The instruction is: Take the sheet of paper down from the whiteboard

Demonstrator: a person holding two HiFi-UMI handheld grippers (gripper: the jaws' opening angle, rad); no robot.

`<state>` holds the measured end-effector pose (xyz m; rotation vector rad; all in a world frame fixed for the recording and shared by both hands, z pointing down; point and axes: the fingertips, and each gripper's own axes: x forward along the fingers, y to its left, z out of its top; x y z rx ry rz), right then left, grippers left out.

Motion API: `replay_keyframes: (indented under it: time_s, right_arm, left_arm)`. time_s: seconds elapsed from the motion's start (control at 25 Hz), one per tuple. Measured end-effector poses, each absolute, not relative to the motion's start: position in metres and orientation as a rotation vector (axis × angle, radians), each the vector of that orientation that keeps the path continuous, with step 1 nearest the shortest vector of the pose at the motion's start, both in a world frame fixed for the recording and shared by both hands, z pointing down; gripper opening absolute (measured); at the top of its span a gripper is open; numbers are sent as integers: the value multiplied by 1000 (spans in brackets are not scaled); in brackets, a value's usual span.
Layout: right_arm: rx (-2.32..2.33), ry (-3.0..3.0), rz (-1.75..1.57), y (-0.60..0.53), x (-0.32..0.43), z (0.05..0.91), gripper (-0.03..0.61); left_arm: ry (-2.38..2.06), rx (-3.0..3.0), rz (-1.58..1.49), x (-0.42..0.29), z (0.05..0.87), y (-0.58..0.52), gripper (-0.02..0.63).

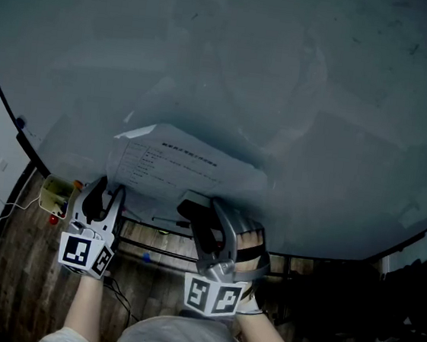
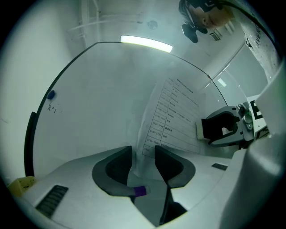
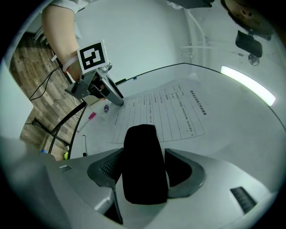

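Note:
A printed sheet of paper [image 1: 176,166] hangs on the whiteboard [image 1: 286,75], with its top left corner curling off the board. My left gripper [image 1: 107,193] is at the sheet's lower left corner. In the left gripper view the paper's [image 2: 172,116] edge runs down between the jaws of the left gripper [image 2: 143,154], which stand apart without pressing on it. My right gripper [image 1: 205,211] is shut on a black block [image 3: 140,165]. The block's far end reaches the lower edge of the sheet [image 3: 165,112]. Whether it touches the paper I cannot tell.
The board's tray carries a pink marker [image 3: 90,116] and a pen [image 3: 83,143]. A yellow object [image 1: 56,194] sits at the tray's left end. A blue magnet [image 2: 51,95] sticks to the board left of the sheet. Below are the board's stand, cables and a wooden floor [image 1: 24,283].

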<state>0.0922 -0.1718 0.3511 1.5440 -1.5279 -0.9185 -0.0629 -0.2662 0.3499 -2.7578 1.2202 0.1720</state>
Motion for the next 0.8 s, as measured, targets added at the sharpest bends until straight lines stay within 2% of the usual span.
replay_keyframes:
  time_s: [0.16,0.52,0.8]
  right_arm:
    - [1543,-1528,-919,-172,92,351,290]
    - [1547,-1528,-918,-169,91,352,290]
    - [1552,-1523,-921,-170,90,353,281]
  left_arm:
    - [1234,-2771,195,-64,351,-267,162]
    - [1221,-2765,219,-61,350,-261,54]
    - [1225,-2769,236,-61,350,-260,32]
